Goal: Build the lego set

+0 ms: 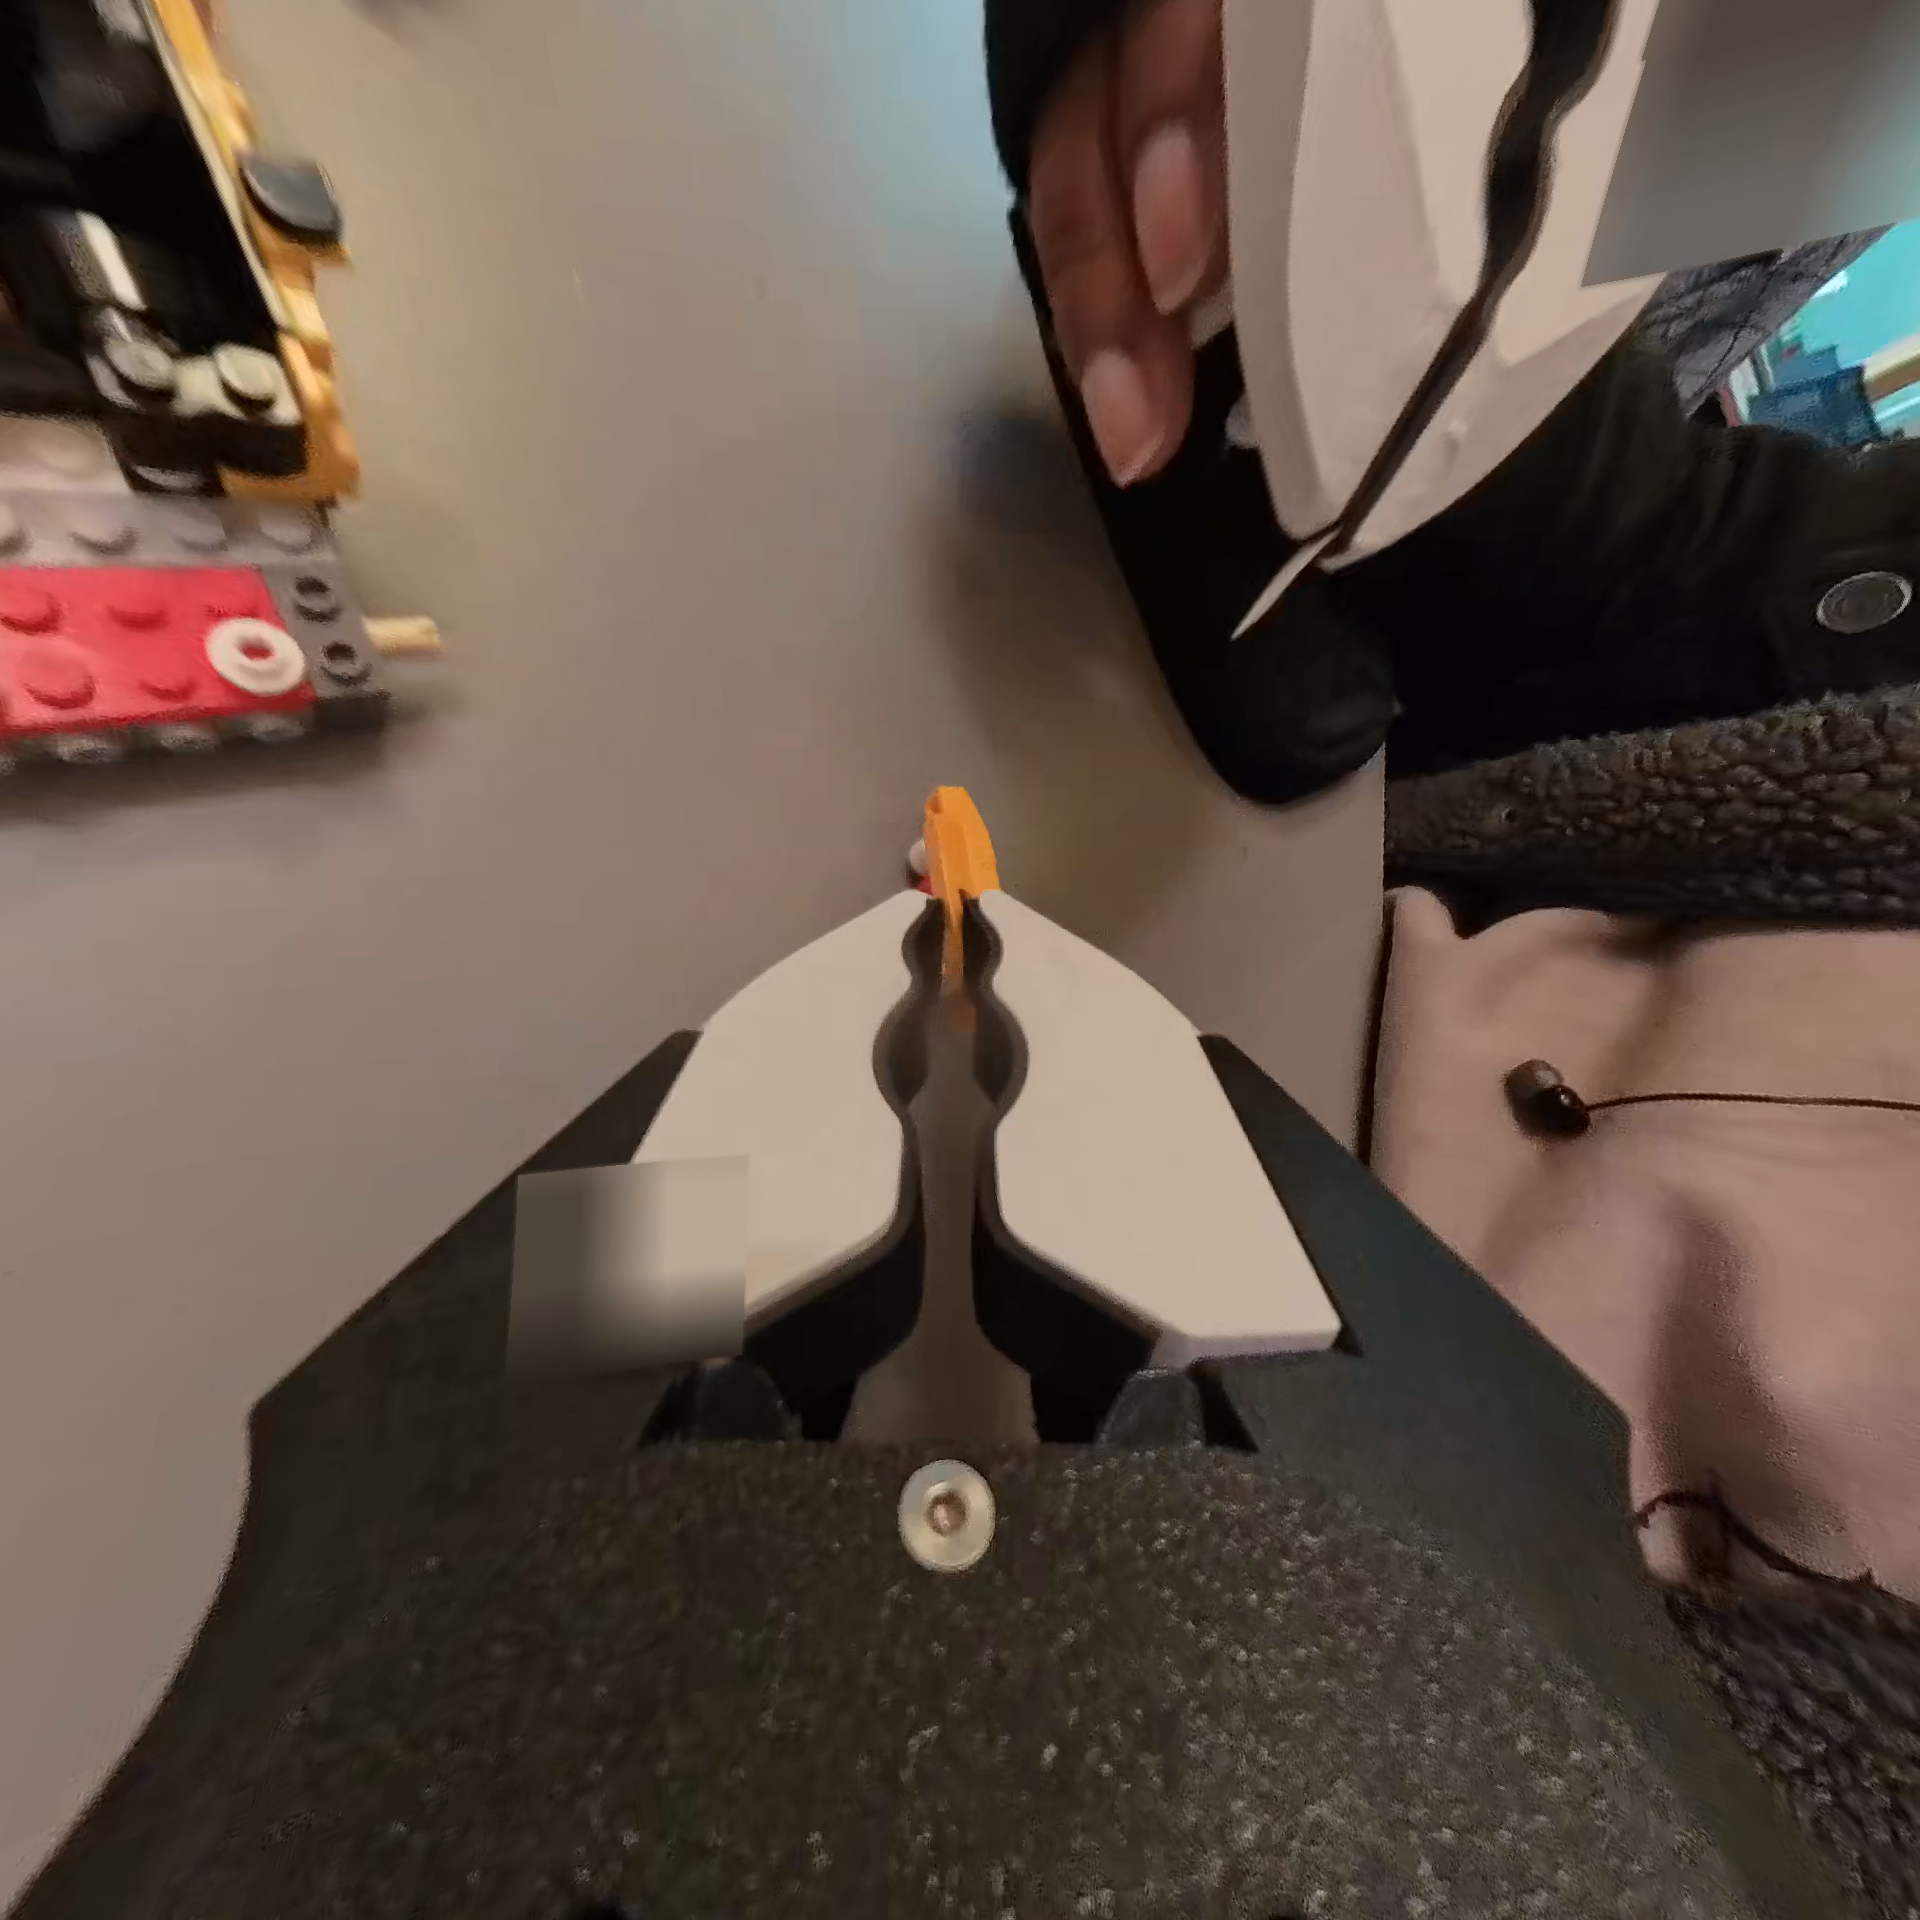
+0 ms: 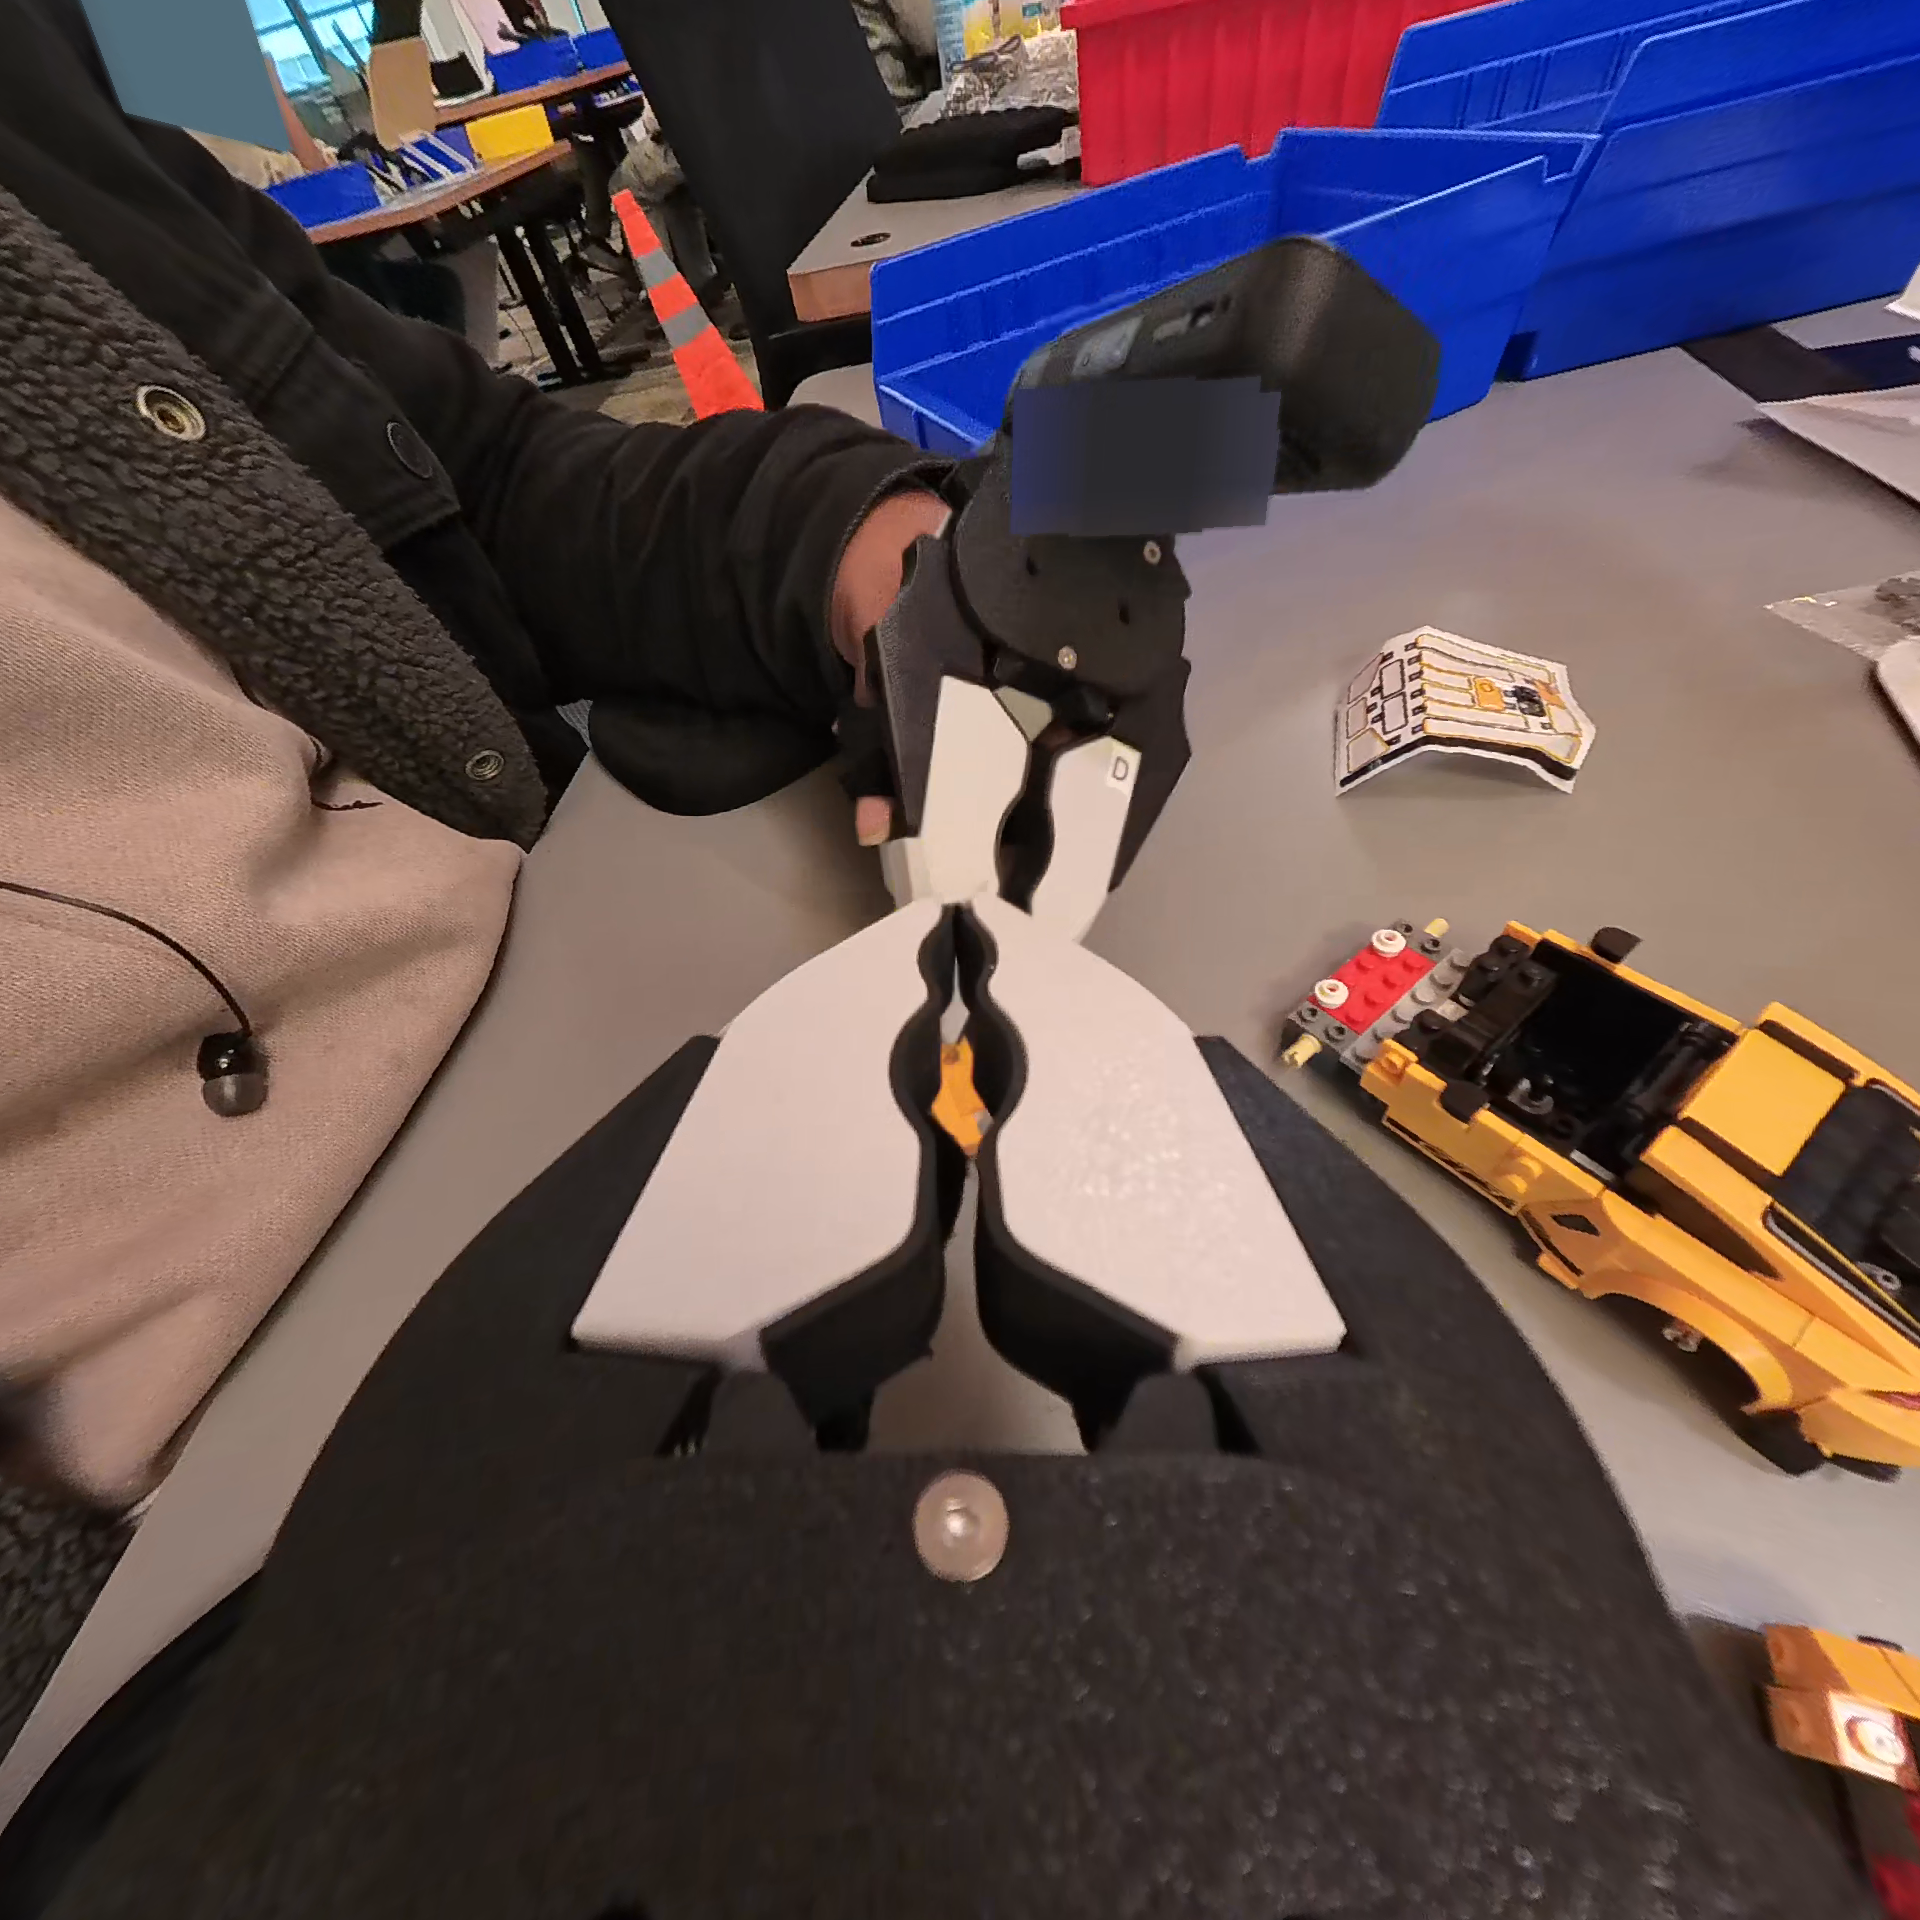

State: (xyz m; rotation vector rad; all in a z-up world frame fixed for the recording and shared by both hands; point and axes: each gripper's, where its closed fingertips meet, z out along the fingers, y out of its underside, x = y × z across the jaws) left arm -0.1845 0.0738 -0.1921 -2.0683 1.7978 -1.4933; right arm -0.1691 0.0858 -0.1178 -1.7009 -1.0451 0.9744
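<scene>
My left gripper [image 1: 951, 904] is shut on a small orange lego piece [image 1: 958, 847] that sticks out past its tips, just above the grey table [image 1: 623, 935]. In the right wrist view the left gripper [image 2: 987, 894] points down, and the orange piece [image 2: 961, 1101] shows through the gap in my right gripper [image 2: 956, 914]. The right gripper is shut, with a thin white strip [image 1: 1276, 582] pinched at its tips [image 1: 1288, 561]. The yellow lego car [image 2: 1621, 1143] with a red rear plate [image 1: 135, 644] lies to the side.
A sticker sheet [image 2: 1455, 717] lies beyond the car. Blue bins [image 2: 1351, 239] and a red bin [image 2: 1226, 73] stand at the back. Loose orange pieces [image 2: 1839, 1704] lie at the near right. The person's jacket [image 2: 208, 935] is at the table edge. The left gripper's tips are roughly 8 cm from the right gripper's.
</scene>
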